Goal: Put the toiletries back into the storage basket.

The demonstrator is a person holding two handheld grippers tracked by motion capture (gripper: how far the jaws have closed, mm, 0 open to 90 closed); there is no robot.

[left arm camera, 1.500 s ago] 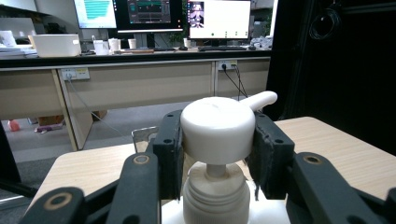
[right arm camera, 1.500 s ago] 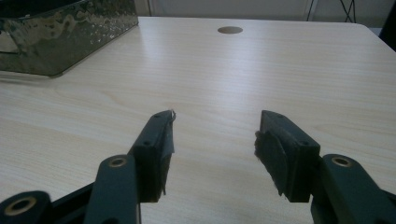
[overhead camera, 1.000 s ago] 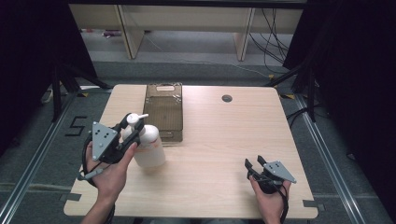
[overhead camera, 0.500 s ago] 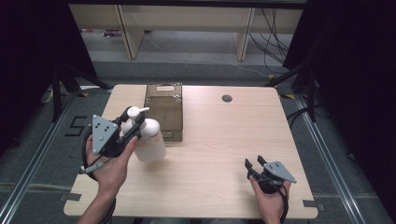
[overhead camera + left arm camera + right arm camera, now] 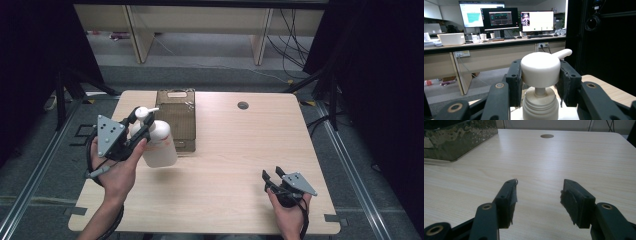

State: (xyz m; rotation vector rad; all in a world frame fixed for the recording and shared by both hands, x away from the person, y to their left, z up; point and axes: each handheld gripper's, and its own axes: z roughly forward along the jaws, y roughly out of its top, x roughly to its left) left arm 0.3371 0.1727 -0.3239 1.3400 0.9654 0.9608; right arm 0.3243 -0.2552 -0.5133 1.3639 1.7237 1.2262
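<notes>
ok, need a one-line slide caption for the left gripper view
Left gripper clamped on the white pump head of a pump bottle, office monitors behind.

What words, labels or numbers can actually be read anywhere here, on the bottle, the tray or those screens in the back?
None can be read.
Pump bottle: a faint reddish mark on its side, too blurred to read.
Dark tray: a pale label at its far end, too small to read.
Monitors in the left gripper view: charts and windows, their text too small to read.
Table: no lettering visible.
</notes>
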